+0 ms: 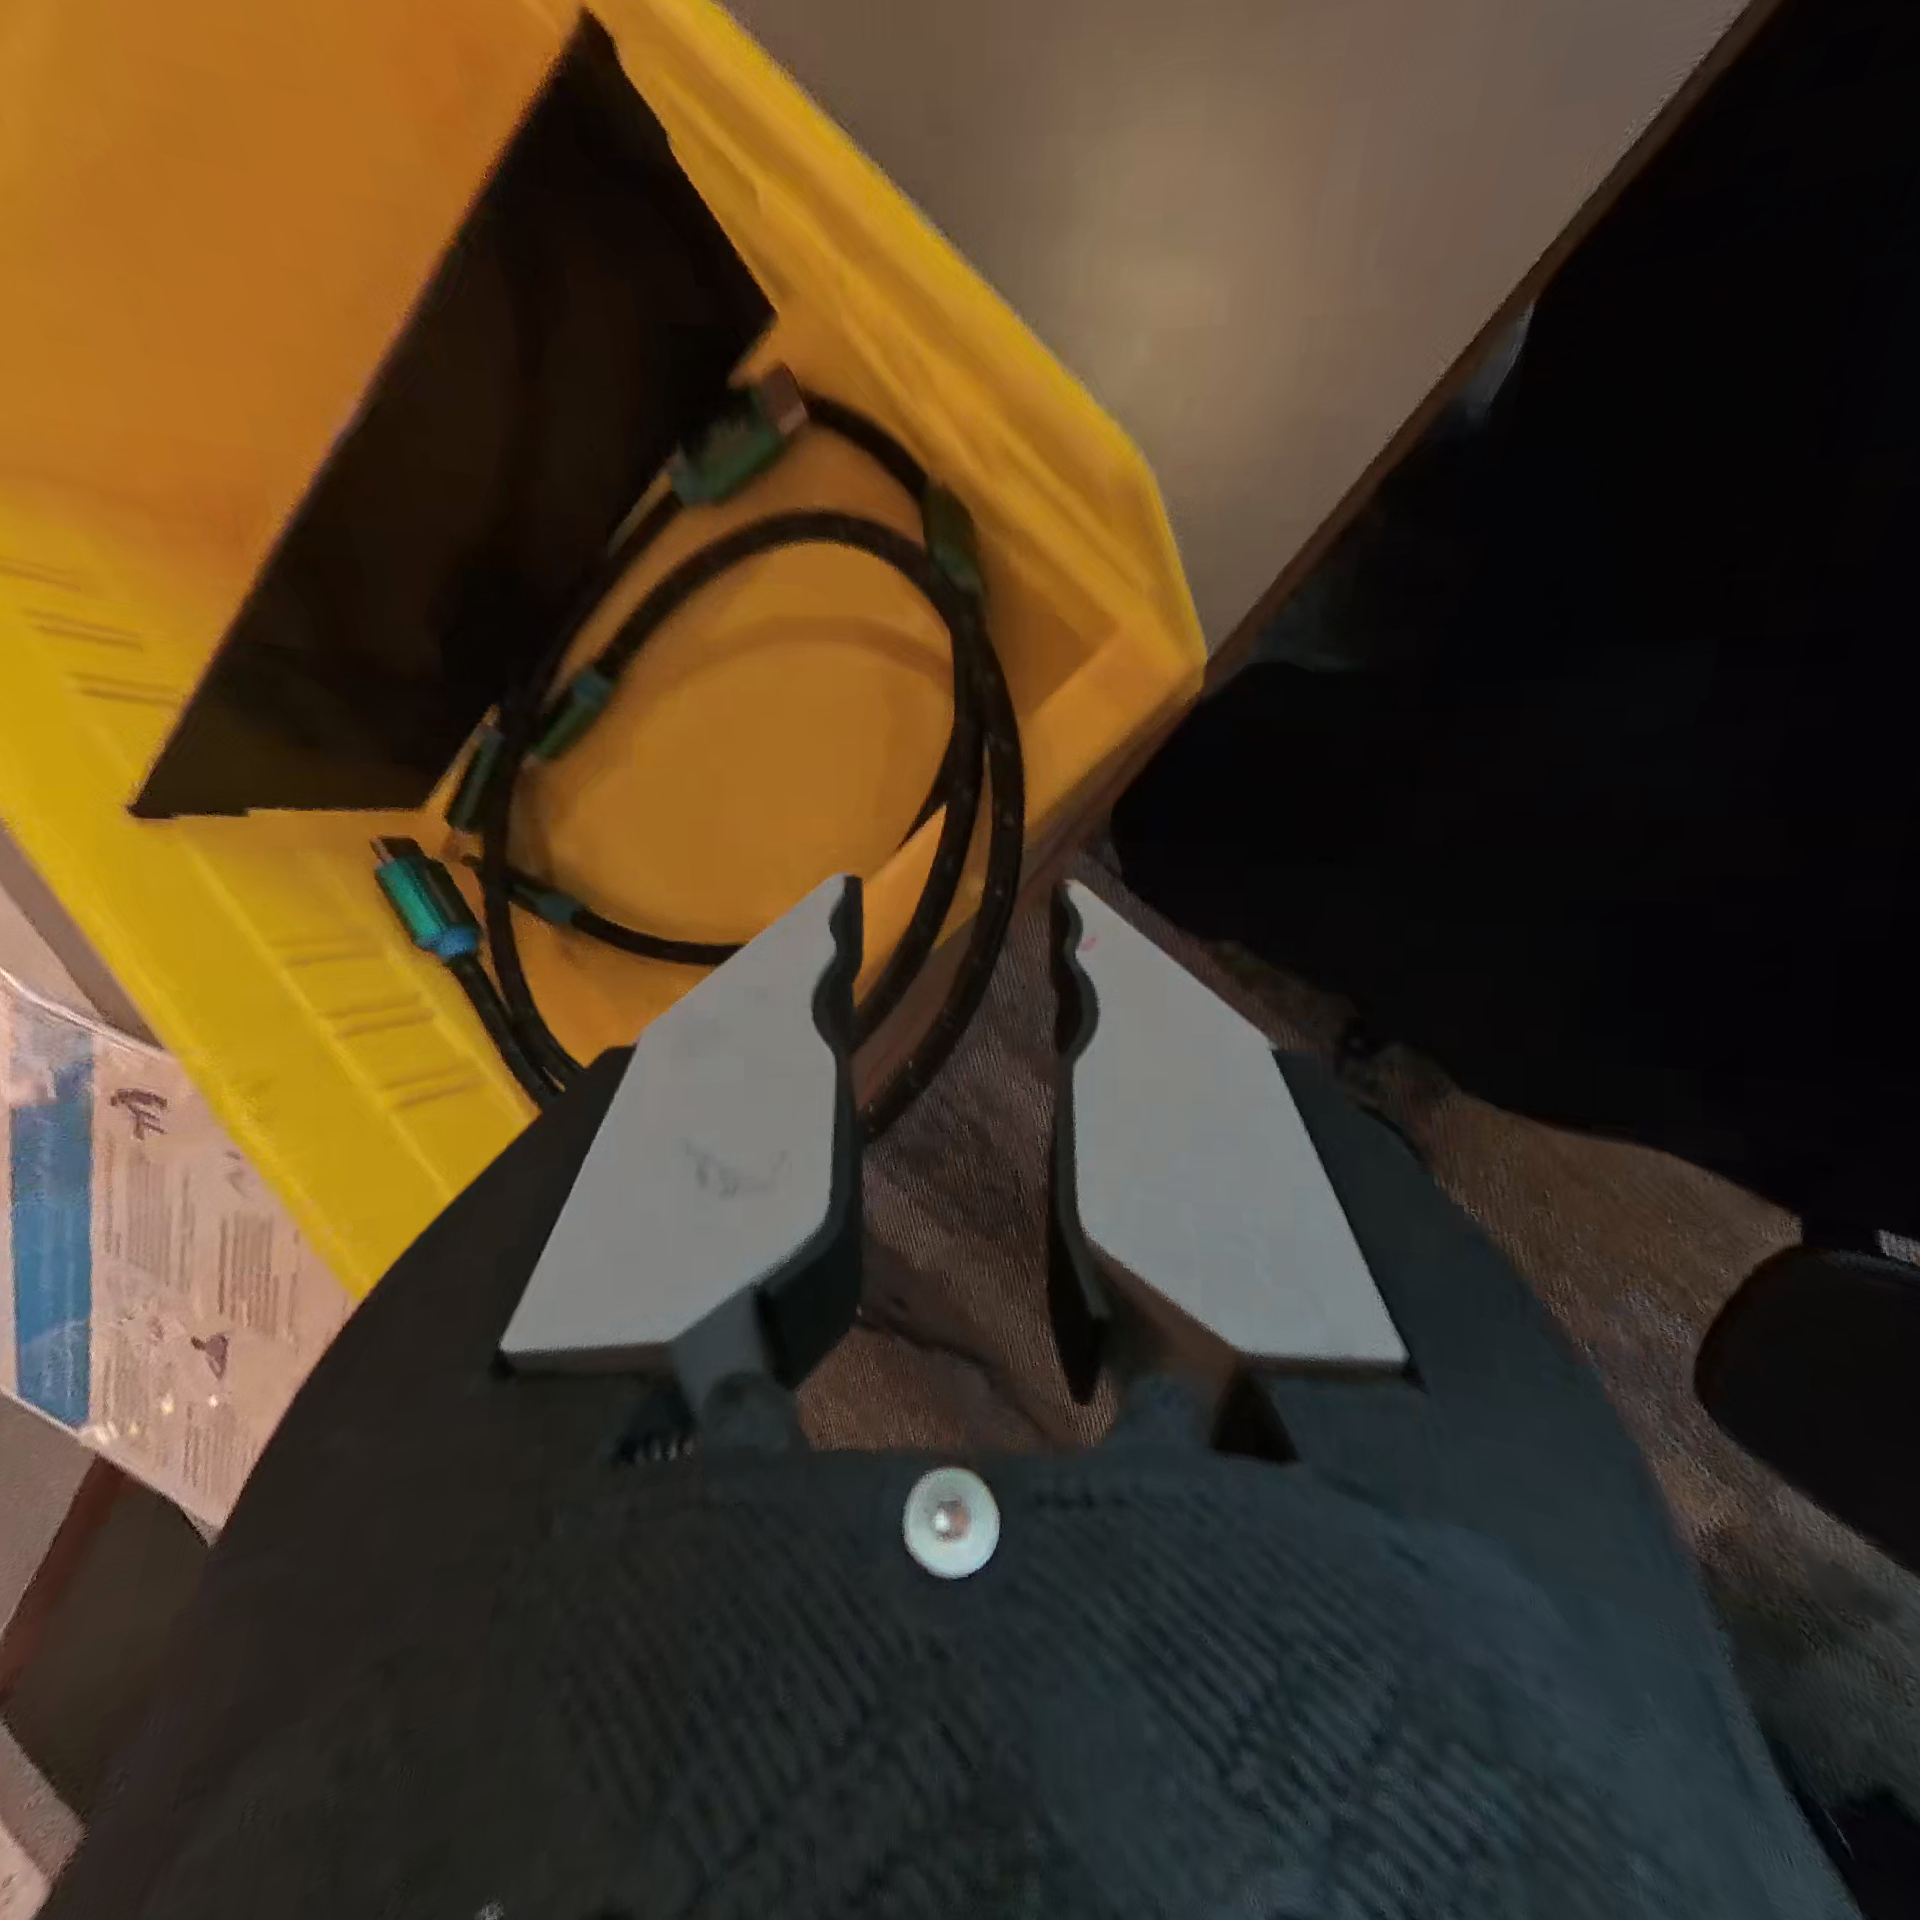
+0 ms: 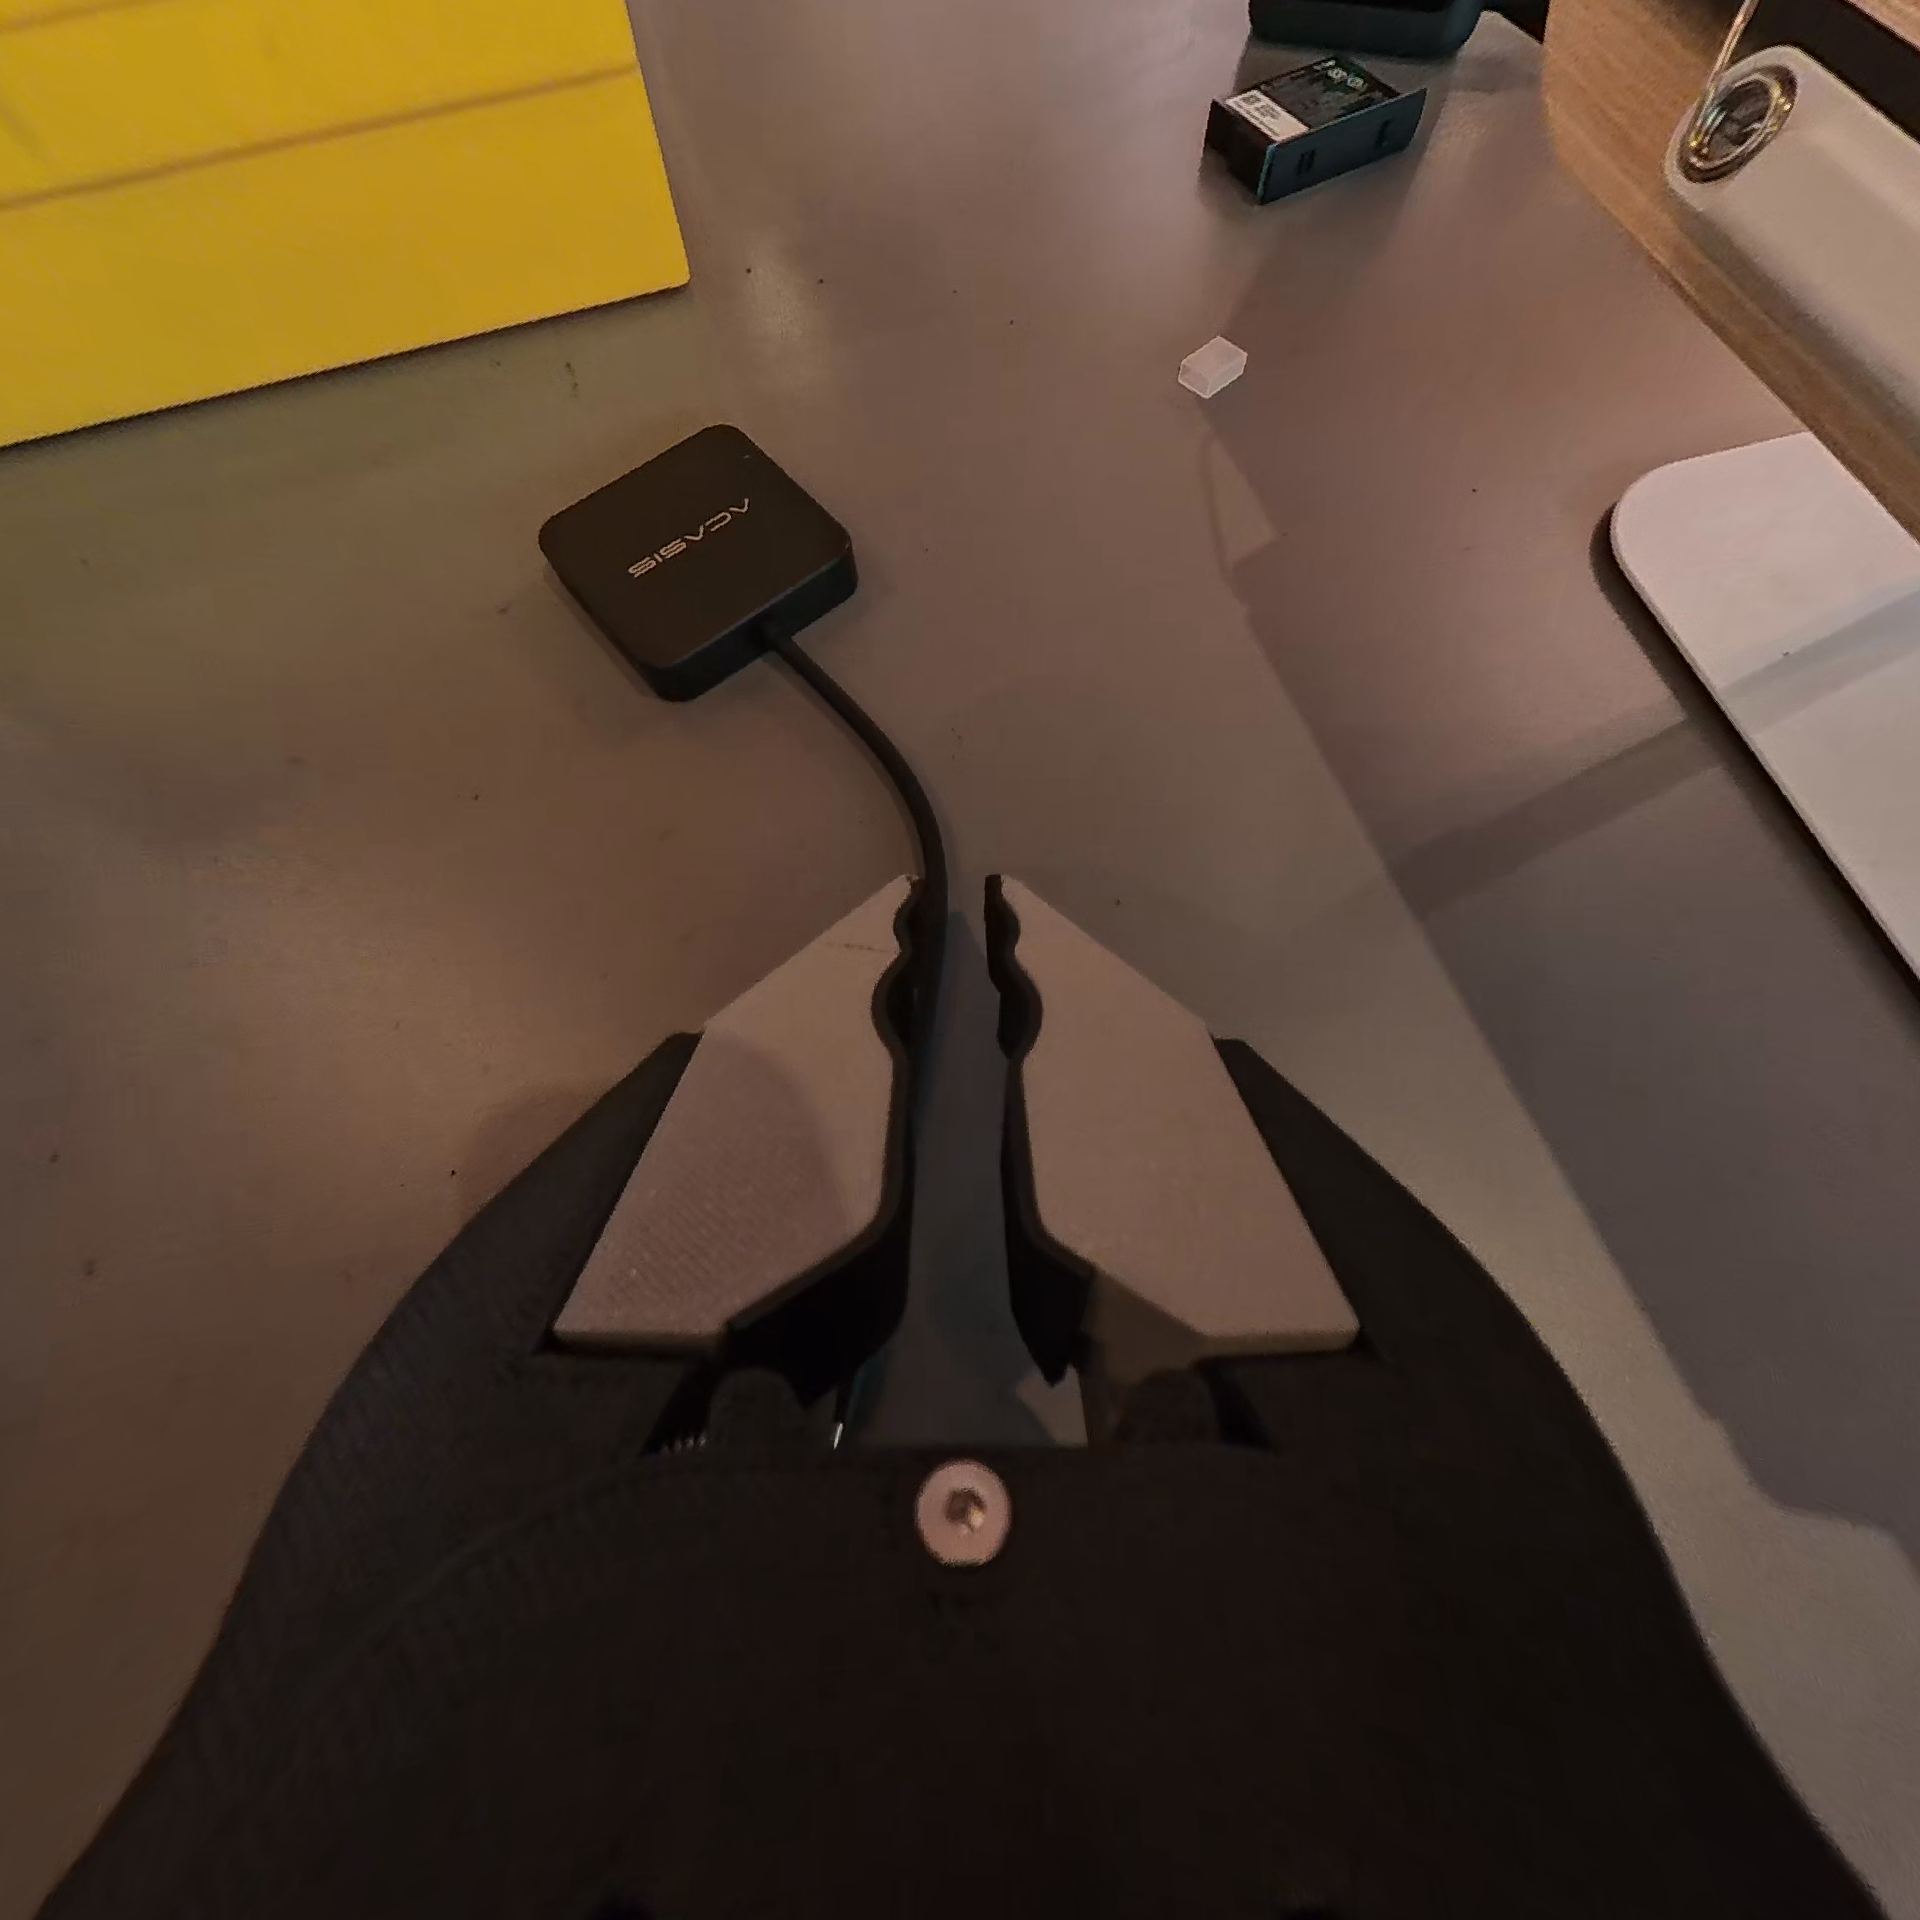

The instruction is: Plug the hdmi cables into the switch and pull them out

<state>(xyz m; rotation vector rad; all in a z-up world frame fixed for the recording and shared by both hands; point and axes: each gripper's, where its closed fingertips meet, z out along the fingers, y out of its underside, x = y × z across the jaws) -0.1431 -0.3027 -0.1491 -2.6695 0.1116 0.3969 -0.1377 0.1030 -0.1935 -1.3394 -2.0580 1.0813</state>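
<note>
Black braided HDMI cables [image 1: 992, 727] with green and teal plugs [image 1: 421, 906] lie coiled in a yellow bin [image 1: 260, 343], beside a dark insert [image 1: 468, 520]. My left gripper [image 1: 954, 894] is open and empty, hovering at the bin's near corner just short of the coil. In the right wrist view, the black square switch [image 2: 696, 561] lies flat on the grey table [image 2: 312, 831]. Its own black lead [image 2: 904, 779] runs back between the fingers of my right gripper [image 2: 948, 883]. The jaws stand a narrow gap apart, not clamped on the lead.
A corner of the yellow bin [image 2: 312, 208] is left of the switch. A small black box [image 2: 1309, 125], a clear plastic cap [image 2: 1212, 366] and a white flat pad [image 2: 1787, 623] sit to the right. A printed sheet [image 1: 135, 1247] lies left of the bin; brown carpet [image 1: 1558, 1247] is below. Across from one pair of fingers to the other is roughly 40 cm. To reach the black square switch [image 2: 696, 561] in a straight line is about 11 cm for my right fingers, about 30 cm for my left.
</note>
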